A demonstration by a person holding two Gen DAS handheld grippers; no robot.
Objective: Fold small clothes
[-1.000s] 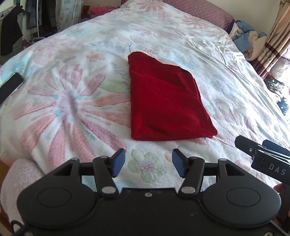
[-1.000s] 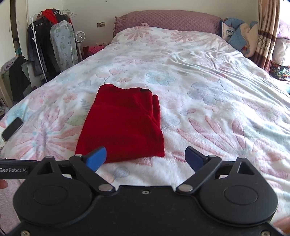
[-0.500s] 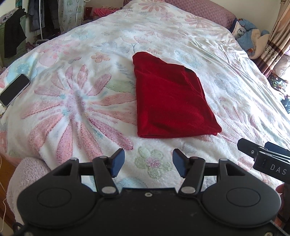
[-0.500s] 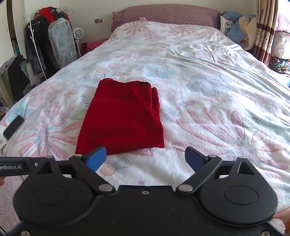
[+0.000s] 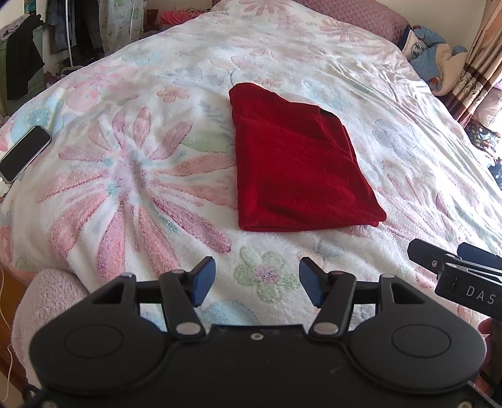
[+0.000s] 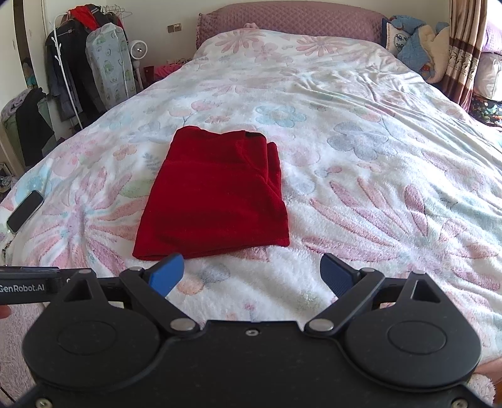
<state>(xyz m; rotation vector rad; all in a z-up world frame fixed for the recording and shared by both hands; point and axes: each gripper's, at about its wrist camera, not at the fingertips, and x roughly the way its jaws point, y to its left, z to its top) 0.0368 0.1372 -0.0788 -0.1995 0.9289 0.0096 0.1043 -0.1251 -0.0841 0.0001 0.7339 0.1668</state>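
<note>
Count: one phone [image 5: 24, 153], one red cloth [image 5: 298, 166], one bed [image 5: 408, 131], two grippers.
Phone: lies flat at the bed's far left edge, screen dark, well apart from the cloth.
Clothes rack [image 6: 81, 62]: stands off the bed's left side by the wall, hung with dark coats and one pale garment bag; a small fan [image 6: 139, 50] stands beside it.
Left gripper [image 5: 257, 282]: jaws released, blue pads apart with nothing between them; it hangs over the near edge of the bed, short of the cloth.
Red cloth: the task's thing, folded into a rough rectangle, flat on the floral cover a little left of the bed's middle; its near edge is straight, its right side shows stacked layers, and a small dark tag sits at the far right corner.
Right gripper [image 6: 252, 276]: jaws released and wide, nothing between the pads; its left pad stands just before the cloth's near left corner in its own view, not touching so far as can be told.
Open room: bare cover lies all round the cloth, widest to its right and toward the headboard [image 6: 288, 18].
Right edge: a blue soft toy [image 6: 414, 44] and a curtain [image 6: 461, 47] stand beside the bed's far right corner.
</note>
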